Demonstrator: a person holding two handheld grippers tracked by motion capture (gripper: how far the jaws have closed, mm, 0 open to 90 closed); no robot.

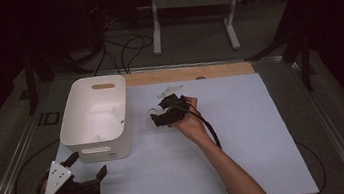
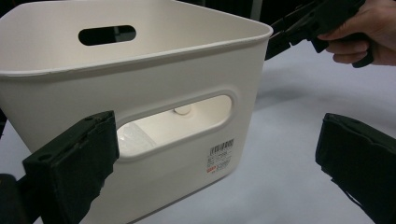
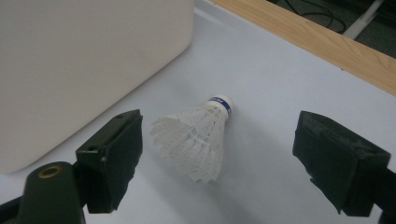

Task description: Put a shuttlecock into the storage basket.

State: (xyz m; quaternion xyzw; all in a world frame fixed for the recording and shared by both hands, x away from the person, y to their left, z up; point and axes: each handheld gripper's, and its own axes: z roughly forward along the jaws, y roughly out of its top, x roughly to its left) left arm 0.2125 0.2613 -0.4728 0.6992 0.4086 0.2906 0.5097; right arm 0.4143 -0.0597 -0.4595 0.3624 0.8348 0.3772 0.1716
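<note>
A white feather shuttlecock (image 3: 198, 137) with a blue-banded cork lies on its side on the white table, between the jaws of my open right gripper (image 3: 217, 144). From above, the right gripper (image 1: 157, 112) points left at this shuttlecock (image 1: 153, 111), just right of the white bin (image 1: 94, 117). My left gripper (image 1: 87, 164) is open near the table's front left, facing the bin's near wall (image 2: 140, 79) with nothing between its jaws. Through the bin's handle slot I see white feathers (image 2: 133, 137) and a cork (image 2: 182, 110) inside.
A wooden strip (image 1: 189, 73) runs along the table's far edge, with small white objects (image 1: 169, 91) lying just in front of it. The bin's wall (image 3: 84, 60) stands close on the right gripper's left. The white mat (image 1: 245, 132) stretches to the right.
</note>
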